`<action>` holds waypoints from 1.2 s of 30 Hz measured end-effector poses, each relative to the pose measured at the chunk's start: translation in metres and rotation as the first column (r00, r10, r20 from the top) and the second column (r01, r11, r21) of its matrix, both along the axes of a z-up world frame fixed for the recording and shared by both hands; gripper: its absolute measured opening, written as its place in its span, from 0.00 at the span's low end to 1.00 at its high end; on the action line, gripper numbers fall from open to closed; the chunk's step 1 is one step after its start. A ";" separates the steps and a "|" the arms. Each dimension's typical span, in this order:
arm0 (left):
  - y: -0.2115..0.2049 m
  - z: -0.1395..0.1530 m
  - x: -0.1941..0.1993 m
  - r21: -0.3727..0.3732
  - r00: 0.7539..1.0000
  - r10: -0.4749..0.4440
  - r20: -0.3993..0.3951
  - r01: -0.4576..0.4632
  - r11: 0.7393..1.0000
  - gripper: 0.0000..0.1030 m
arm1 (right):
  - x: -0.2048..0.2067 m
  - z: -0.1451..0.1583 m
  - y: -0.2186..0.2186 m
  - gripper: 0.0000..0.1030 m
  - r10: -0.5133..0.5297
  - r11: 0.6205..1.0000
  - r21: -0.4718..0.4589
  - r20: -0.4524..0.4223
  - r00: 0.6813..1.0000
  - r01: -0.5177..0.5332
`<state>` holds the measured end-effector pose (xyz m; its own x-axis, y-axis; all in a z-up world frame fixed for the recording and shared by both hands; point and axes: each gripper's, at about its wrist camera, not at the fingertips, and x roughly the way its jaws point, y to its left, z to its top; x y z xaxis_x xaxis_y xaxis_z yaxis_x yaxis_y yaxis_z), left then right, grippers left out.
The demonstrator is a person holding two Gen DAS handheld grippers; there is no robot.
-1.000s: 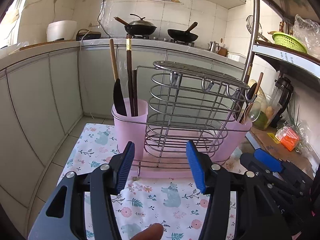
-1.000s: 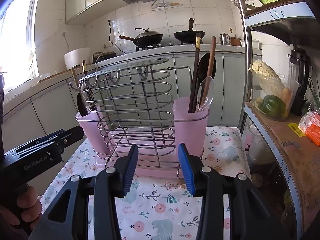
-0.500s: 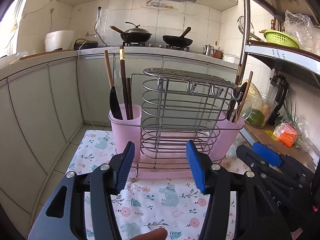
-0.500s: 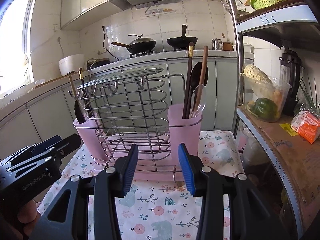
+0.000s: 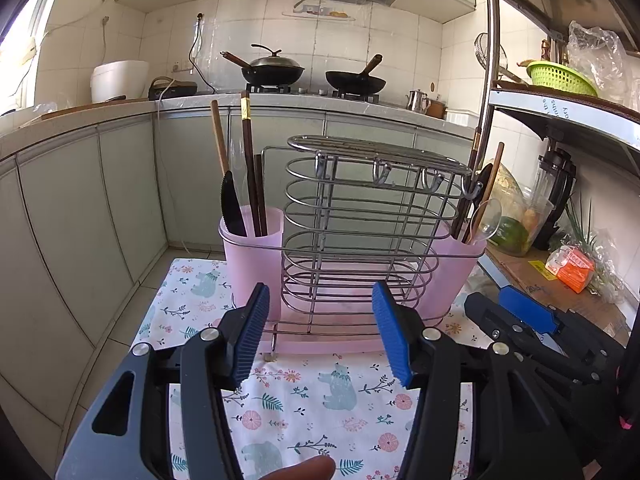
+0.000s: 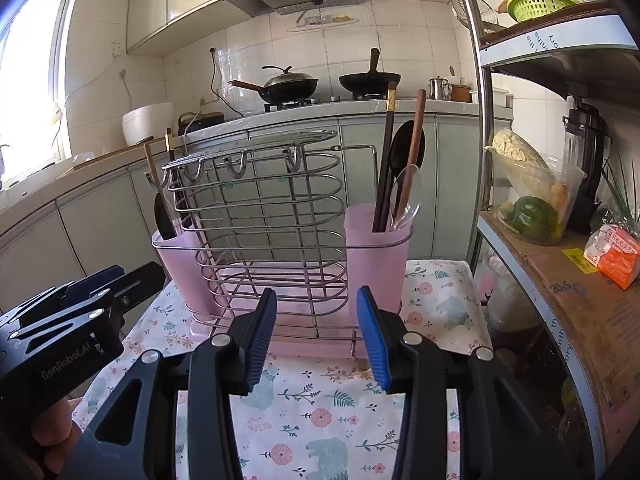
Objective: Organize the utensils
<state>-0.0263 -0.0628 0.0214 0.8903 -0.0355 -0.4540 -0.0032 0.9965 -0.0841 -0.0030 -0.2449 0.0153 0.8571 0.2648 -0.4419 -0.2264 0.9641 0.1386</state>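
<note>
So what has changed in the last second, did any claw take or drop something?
Nothing was taken or dropped. Both claws, left and right, drew back a little from the utensil rack, which now looks smaller and farther away. Both are open and empty as before. The knife and spoon kept their pink cups.

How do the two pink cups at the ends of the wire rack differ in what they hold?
The left pink cup holds a black serrated knife among dark sticks; the right pink cup has none visible. The right pink cup holds a clear spoon and a black spoon. Both hold utensils upright in the wire rack.
</note>
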 end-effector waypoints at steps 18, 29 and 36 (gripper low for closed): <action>0.002 -0.004 0.003 -0.005 1.000 0.007 -0.018 -0.007 1.000 0.52 | 0.005 -0.006 0.001 0.40 0.007 1.000 -0.006 -0.017 1.000 -0.007; 0.005 -0.009 0.005 -0.009 1.000 0.010 -0.026 -0.010 1.000 0.52 | 0.007 -0.009 0.001 0.40 0.009 1.000 -0.012 -0.023 1.000 -0.010; 0.005 -0.011 0.006 -0.011 0.999 0.012 -0.035 -0.013 1.000 0.52 | 0.008 -0.011 0.001 0.40 0.009 1.000 -0.014 -0.030 1.000 -0.010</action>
<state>-0.0198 -0.0574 0.0107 0.8743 -0.0296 -0.4844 -0.0188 0.9953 -0.0947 0.0050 -0.2436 0.0039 0.8410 0.2665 -0.4709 -0.2317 0.9638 0.1317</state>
